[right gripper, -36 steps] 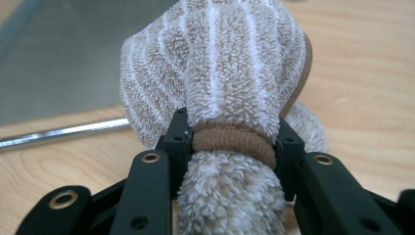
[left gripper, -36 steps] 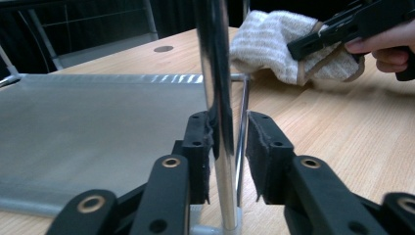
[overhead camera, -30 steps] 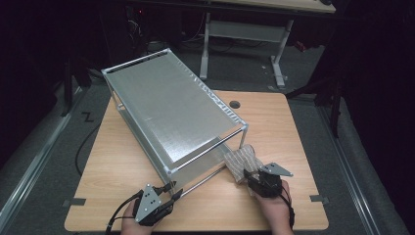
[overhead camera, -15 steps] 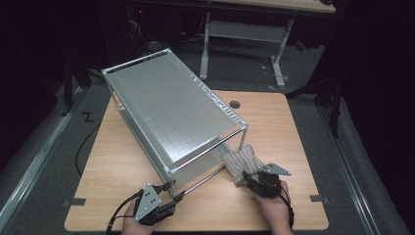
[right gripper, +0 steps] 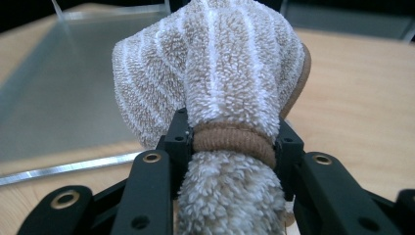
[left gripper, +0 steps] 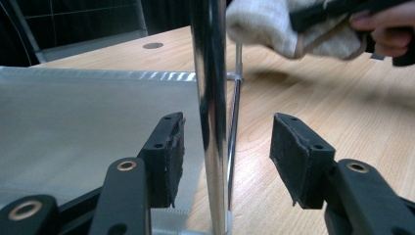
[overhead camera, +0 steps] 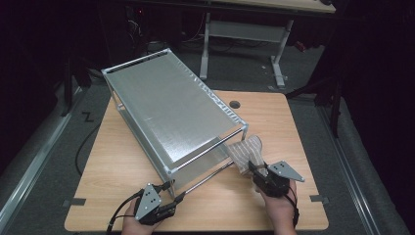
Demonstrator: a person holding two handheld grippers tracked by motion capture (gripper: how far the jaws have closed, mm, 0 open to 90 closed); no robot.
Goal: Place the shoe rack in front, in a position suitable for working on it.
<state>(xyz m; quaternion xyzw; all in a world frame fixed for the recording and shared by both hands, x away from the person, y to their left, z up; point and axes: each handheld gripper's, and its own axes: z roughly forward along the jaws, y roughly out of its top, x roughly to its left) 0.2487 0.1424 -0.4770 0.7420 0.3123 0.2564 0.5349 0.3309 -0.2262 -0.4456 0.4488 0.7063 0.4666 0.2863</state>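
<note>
Left gripper [overhead camera: 169, 208]: near table edge, at the front corner of the metal rack [overhead camera: 176, 117]. Jaws spread, having just been opening; the chrome corner post [left gripper: 211, 112] stands between the pads [left gripper: 172, 156], touching neither.

Right gripper [overhead camera: 259, 177]: near edge, right of the rack. Jaws pinch a rolled striped towel [right gripper: 215, 73] at its brown hem band [right gripper: 230, 139], one pad on each side. The towel is beige with white stripes and lifted off the wooden table [overhead camera: 274, 117], just beside the rack's front right post.

Rack: two-tier, perforated metal shelves, set diagonally across the table's middle and left.

Beyond: a desk frame [overhead camera: 244, 34] on dark floor.
</note>
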